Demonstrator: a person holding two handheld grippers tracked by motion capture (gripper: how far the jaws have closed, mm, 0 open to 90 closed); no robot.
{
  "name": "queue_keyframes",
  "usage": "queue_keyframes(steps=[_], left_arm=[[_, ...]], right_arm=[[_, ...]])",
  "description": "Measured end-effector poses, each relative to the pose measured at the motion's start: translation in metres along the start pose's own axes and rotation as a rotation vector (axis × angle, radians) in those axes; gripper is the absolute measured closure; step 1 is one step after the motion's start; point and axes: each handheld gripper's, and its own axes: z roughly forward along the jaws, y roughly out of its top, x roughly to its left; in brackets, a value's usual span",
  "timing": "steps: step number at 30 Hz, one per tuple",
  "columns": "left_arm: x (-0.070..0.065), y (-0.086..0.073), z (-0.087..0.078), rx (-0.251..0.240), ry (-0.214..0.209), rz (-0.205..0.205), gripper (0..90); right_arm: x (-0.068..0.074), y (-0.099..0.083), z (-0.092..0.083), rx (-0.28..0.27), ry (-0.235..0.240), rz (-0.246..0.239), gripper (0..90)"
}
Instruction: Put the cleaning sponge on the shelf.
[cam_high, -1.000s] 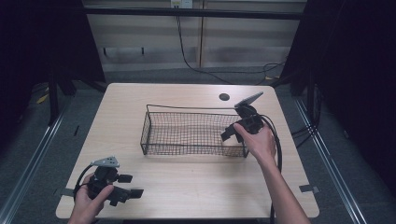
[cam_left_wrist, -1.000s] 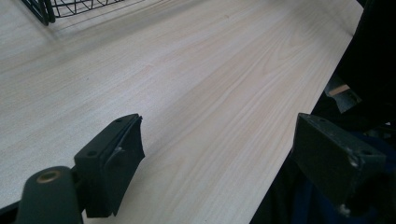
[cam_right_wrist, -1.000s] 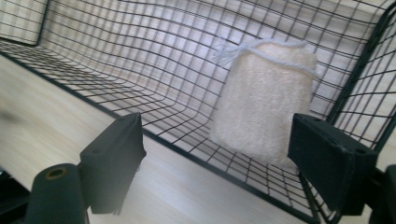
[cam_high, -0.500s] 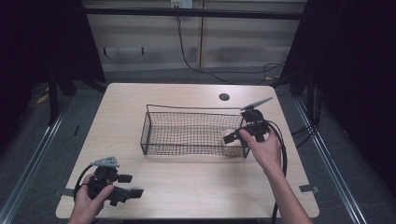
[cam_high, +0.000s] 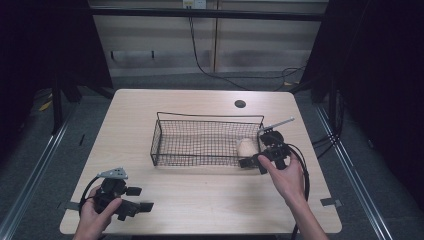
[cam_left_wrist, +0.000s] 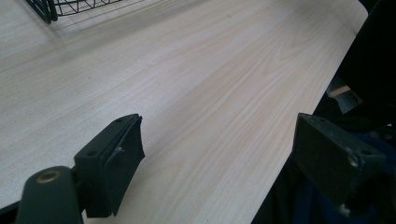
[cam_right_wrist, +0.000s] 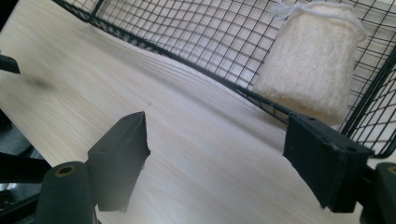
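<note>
A black wire basket stands at the middle of the table. A cream, fluffy folded cloth lies inside at its right end, and the right gripper view looks at that cloth through the basket mesh. My right gripper is low over the table just outside the basket's front right corner. It is open; its jaws have just been closing a little, and nothing is between them. My left gripper rests near the front left edge, open and empty.
The wooden table has a round cable hole at the back right. A corner of the basket is at the top of the left gripper view. The table's front edge lies close to the left gripper.
My right gripper has drawn back from over the basket's right end to outside its front right corner. The cream cloth now shows in the basket. The left gripper has not moved.
</note>
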Motion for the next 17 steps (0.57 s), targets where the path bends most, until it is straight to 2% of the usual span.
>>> queue_keyframes(steps=[3, 8, 14, 17], left_arm=[[0.000, 0.000, 0.000, -0.001, 0.001, 0.000, 16.3], [0.000, 0.000, 0.000, -0.001, 0.002, -0.001, 16.3], [0.001, 0.000, 0.001, 0.005, 0.006, -0.004, 16.3], [0.000, 0.000, 0.000, 0.000, 0.006, -0.004, 16.3]], right_arm=[[0.005, -0.007, 0.000, -0.017, 0.017, -0.003, 22.0], [0.009, -0.022, 0.008, -0.002, 0.031, -0.014, 22.0], [0.014, -0.039, 0.018, -0.036, 0.013, -0.047, 22.1], [0.014, -0.044, 0.028, -0.031, 0.001, -0.046, 22.5]])
